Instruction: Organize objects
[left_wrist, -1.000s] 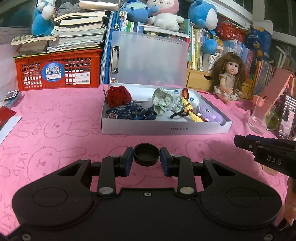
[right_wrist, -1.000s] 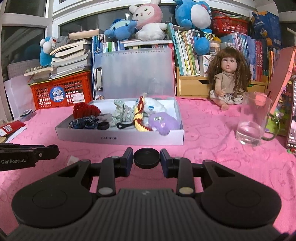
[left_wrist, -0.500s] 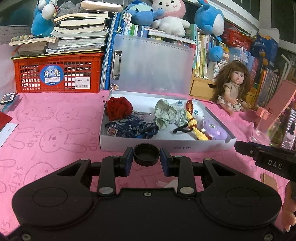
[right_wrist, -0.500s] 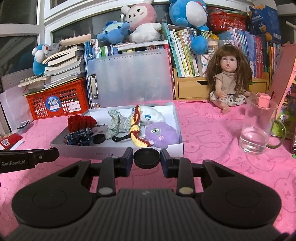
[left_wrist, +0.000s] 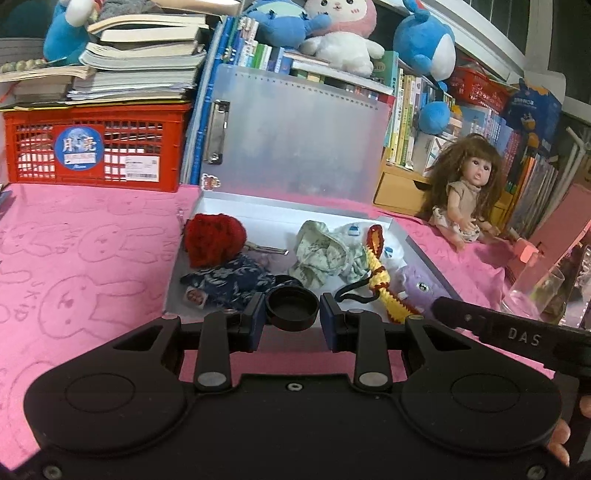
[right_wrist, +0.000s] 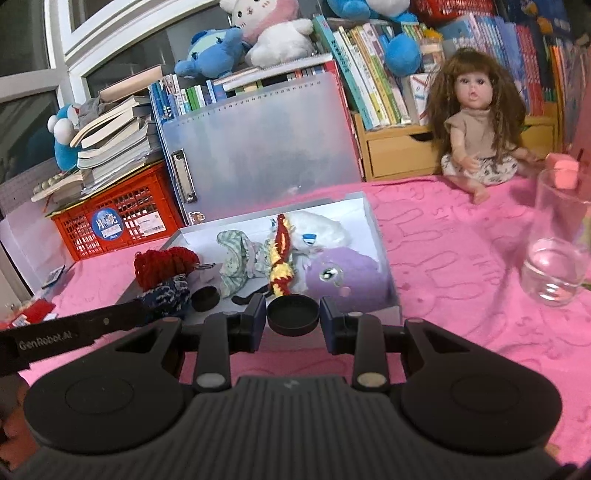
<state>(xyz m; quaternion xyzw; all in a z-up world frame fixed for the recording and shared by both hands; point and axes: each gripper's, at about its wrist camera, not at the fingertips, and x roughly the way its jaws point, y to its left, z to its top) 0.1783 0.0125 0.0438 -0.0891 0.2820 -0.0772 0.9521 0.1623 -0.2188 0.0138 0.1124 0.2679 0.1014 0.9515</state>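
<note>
A small round black plastic cap (left_wrist: 292, 308) sits clamped between the two blue-padded fingers of the left gripper (left_wrist: 292, 314), its open hollow side facing up and its flat circular face level; being round, it has no long axis to speak of. The jaws stand narrow, pads pressing on the cap's rim from either side. The right gripper (right_wrist: 293, 316) grips a second round black plastic cap (right_wrist: 293, 315) the same way, hollow side up, jaws just as narrow.

Both caps hang over the near edge of the shallow white cardboard box (right_wrist: 380, 251) that lies on the pink rabbit-patterned cloth (left_wrist: 81, 266). Inside the box, from its left end: a red knitted ball (left_wrist: 214, 238), a dark blue floral fabric piece (left_wrist: 229, 282), a third black round cap (right_wrist: 205, 298) lying flat, a crumpled pale green patterned cloth (left_wrist: 321, 254), a yellow and red crocheted strand (right_wrist: 280, 258) running from the near wall toward the far wall, a white plush toy (right_wrist: 317, 230) and a purple plush toy (right_wrist: 347, 275).

Behind the box stands a frosted translucent plastic clipboard case (left_wrist: 295, 133), upright. Left of the box is a red plastic lattice crate (left_wrist: 92, 144) with books stacked on it. Right of the box sits a brown-haired doll (right_wrist: 476, 122), and nearer on that side a clear glass mug (right_wrist: 557, 240) holding a little water.
</note>
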